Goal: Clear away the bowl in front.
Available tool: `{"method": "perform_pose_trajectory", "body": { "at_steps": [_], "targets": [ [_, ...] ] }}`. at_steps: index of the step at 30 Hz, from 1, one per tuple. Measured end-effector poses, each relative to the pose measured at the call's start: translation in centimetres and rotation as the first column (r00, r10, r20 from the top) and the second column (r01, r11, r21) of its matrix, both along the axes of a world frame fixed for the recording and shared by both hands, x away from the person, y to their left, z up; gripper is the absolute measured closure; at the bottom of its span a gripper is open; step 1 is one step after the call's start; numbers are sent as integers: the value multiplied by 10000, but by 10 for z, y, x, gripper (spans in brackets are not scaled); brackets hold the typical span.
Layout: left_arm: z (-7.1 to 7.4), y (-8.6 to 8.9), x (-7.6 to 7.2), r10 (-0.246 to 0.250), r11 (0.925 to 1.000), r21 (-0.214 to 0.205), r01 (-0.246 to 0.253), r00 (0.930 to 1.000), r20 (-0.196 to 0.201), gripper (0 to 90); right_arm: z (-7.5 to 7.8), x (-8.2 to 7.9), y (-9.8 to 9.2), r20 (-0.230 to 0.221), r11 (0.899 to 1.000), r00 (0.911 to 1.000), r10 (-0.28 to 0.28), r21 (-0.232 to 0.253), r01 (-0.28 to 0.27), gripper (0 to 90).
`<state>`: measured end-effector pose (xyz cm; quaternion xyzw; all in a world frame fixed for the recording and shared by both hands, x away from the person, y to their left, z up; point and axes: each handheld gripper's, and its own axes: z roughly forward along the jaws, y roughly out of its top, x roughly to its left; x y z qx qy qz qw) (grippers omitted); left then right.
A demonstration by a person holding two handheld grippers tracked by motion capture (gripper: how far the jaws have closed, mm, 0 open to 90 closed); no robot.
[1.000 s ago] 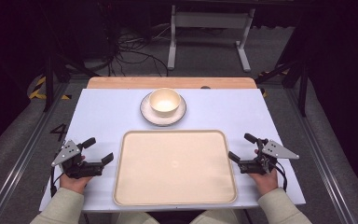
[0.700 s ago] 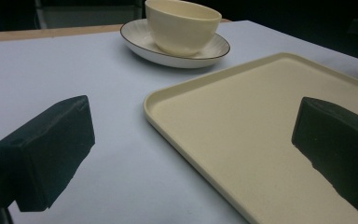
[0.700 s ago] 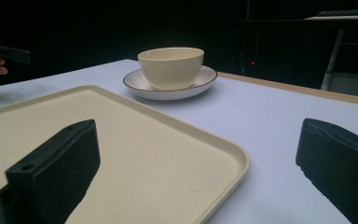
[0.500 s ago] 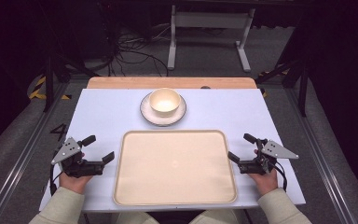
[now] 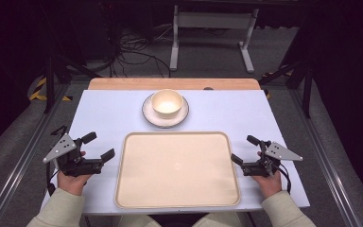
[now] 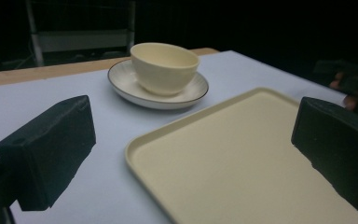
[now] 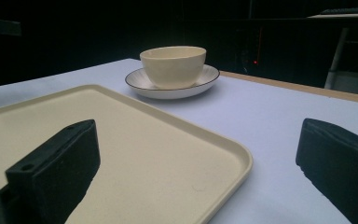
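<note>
A cream bowl (image 5: 167, 102) (image 6: 164, 66) (image 7: 173, 65) stands upright on a white saucer (image 5: 147, 113) (image 6: 121, 81) (image 7: 140, 85) with a dark rim, at the table's far middle. Nearer me lies a large cream tray (image 5: 177, 168) (image 6: 242, 163) (image 7: 135, 158) with nothing on it. My left gripper (image 5: 98, 146) rests open by the tray's left edge, nothing between its jaws. By the tray's right edge my right gripper (image 5: 245, 149) also stands open, holding nothing. Both grippers point toward the bowl.
The tabletop (image 5: 217, 113) is pale lilac with a wooden strip (image 5: 123, 84) along its far edge. Beyond it stand a metal frame (image 5: 212, 28) and loose cables (image 5: 132, 52) on the dark floor. Bare table lies between tray and saucer.
</note>
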<state>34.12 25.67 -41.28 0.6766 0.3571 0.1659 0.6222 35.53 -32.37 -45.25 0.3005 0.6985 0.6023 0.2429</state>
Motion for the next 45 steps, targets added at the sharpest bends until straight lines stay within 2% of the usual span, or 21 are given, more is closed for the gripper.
{"method": "perform_pose_trajectory", "body": {
  "at_steps": [1, 2, 3, 5, 8, 12, 16, 20, 23, 28, 35, 45],
  "targets": [
    [1, 0, 1, -45, 9999, -129, 46, 10000, 38, 3, 0, 0, 0, -10, 10000, 10000, 20, 6, -20, 0],
    [3, -1, 1, -42, 10000, -87, 42, 10000, 90, 3, 0, 0, 0, -26, 10000, 10000, 46, 46, -46, 0],
    [5, -2, 2, 2, 9999, 111, -4, 9997, 233, 3, 0, 0, 0, -26, 10000, 10000, 43, 86, -43, 0],
    [8, -4, 3, 37, 9997, 250, -46, 9994, 345, 2, 0, 0, -1, -26, 9999, 10000, 53, 86, -53, 0],
    [10, -6, 5, 2, 9999, 142, -7, 9994, 354, 3, 0, 1, -1, -23, 9999, 10000, 65, 90, -65, 0],
    [14, -9, 9, 50, 9996, 277, -59, 9995, 326, 4, 0, 1, -1, -31, 9999, 10000, 63, 86, -62, 0],
    [20, -16, 19, 60, 9989, 453, -79, 9990, 435, 12, 0, 1, -1, -35, 9999, 10000, 61, 93, -61, 0],
    [23, -22, 30, 75, 9990, 428, -88, 9996, 283, 15, 0, 1, -1, -53, 9997, 9999, 101, 212, -99, 0],
    [27, -27, 38, 67, 9981, 614, -86, 9995, 315, 15, 0, 1, -1, -55, 9997, 9999, 120, 220, -119, 0],
    [34, -36, 53, -56, 9984, 570, 40, 9996, 283, 10, 0, 1, -1, -67, 9997, 9999, 130, 227, -128, 0],
    [37, -43, 67, -40, 9987, 508, 33, 9999, 142, 8, 0, 1, -1, -96, 9997, 9999, 126, 213, -123, 0],
    [45, -55, 86, -175, 9965, 820, 156, 9996, 226, 9, 0, 1, -1, -107, 9996, 9999, 124, 238, -122, 0]
  ]
}}
